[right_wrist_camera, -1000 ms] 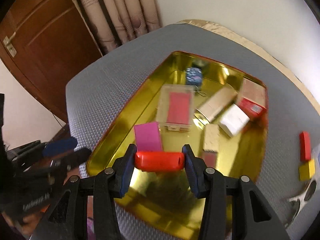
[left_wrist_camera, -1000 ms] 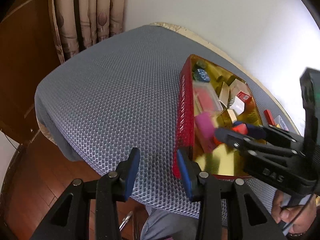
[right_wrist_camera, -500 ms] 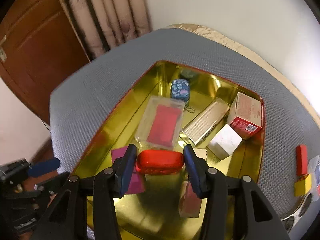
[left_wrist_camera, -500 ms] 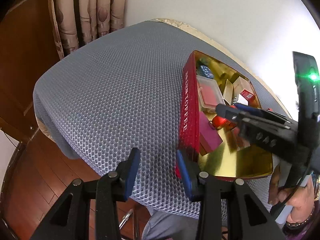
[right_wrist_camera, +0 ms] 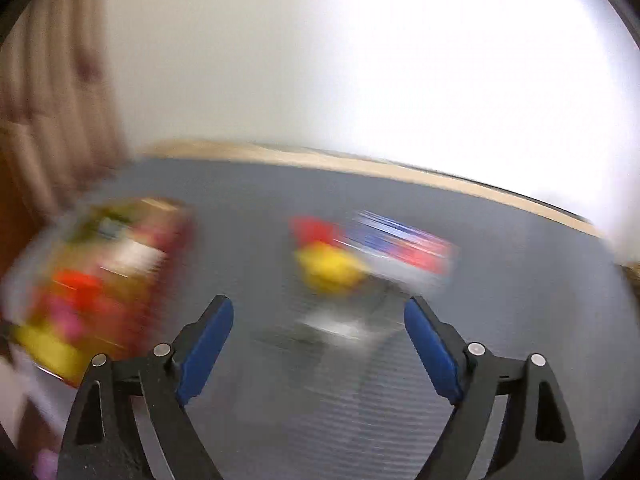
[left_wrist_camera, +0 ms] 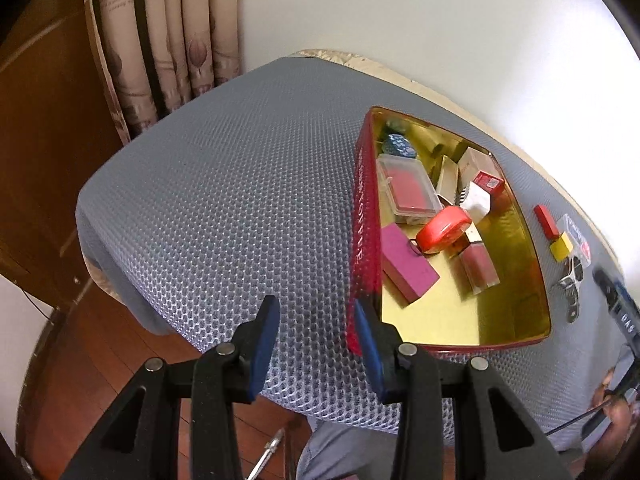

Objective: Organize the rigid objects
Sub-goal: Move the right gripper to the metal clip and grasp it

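A red tin with a gold inside (left_wrist_camera: 362, 216) stands on the grey mesh table. In it lie a red oval case (left_wrist_camera: 444, 229), a pink block (left_wrist_camera: 406, 264), a clear box with a red card (left_wrist_camera: 408, 186) and several small boxes. My left gripper (left_wrist_camera: 316, 344) is open and empty at the tin's near left corner. My right gripper (right_wrist_camera: 318, 344) is open and empty over the table, in a heavily blurred view, facing a yellow block (right_wrist_camera: 330, 266) and a red block (right_wrist_camera: 314, 229). The tin (right_wrist_camera: 96, 280) is blurred at its left.
Right of the tin lie a red block (left_wrist_camera: 547, 221), a yellow block (left_wrist_camera: 561, 246), a clear packet (left_wrist_camera: 578, 236) and a metal key ring (left_wrist_camera: 572, 284). Curtains (left_wrist_camera: 168, 40) and a wooden door stand at the back left. The table's edge drops to the wood floor in front.
My right gripper let go of the red oval case, which now lies in the tin. It opened wide and swung right toward the loose blocks.
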The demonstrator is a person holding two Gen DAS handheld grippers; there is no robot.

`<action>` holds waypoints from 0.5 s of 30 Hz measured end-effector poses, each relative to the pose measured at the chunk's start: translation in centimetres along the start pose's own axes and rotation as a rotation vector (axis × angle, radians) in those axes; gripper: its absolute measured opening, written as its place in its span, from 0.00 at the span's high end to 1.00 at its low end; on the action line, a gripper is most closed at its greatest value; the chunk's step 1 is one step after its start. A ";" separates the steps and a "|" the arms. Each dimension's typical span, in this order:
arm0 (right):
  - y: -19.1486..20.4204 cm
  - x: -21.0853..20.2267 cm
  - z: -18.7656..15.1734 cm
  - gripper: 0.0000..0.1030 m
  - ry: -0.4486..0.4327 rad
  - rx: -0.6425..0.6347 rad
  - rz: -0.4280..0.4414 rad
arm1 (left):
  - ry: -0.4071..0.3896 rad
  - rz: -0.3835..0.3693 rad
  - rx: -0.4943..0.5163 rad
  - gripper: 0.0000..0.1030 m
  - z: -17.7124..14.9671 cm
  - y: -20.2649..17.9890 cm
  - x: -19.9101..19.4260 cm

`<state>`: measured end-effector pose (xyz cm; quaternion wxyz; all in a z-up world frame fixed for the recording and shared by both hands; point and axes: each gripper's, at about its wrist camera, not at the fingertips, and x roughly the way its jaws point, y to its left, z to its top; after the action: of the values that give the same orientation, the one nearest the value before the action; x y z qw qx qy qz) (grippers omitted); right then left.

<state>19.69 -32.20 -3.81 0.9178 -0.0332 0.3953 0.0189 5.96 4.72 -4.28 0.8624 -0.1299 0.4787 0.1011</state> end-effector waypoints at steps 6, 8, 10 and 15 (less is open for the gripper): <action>-10.3 2.3 -5.0 0.19 0.138 0.157 -0.148 | -0.052 0.046 0.025 0.62 -0.2 -0.7 -0.9; -11.8 2.3 -5.1 0.24 0.159 0.234 -0.102 | -0.085 0.076 0.032 0.62 -0.2 -0.8 -1.5; -12.1 2.1 -4.8 0.24 0.157 0.277 -0.089 | -0.121 0.119 0.054 0.62 -0.3 -1.1 -1.9; -10.7 3.2 -3.1 0.15 0.240 0.481 0.099 | -0.122 0.133 0.091 0.61 -0.4 -1.5 -1.8</action>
<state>20.30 -43.10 -7.76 0.8438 0.2030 0.4956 -0.0348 5.18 3.07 -2.75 0.8863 -0.0520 0.4371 0.1439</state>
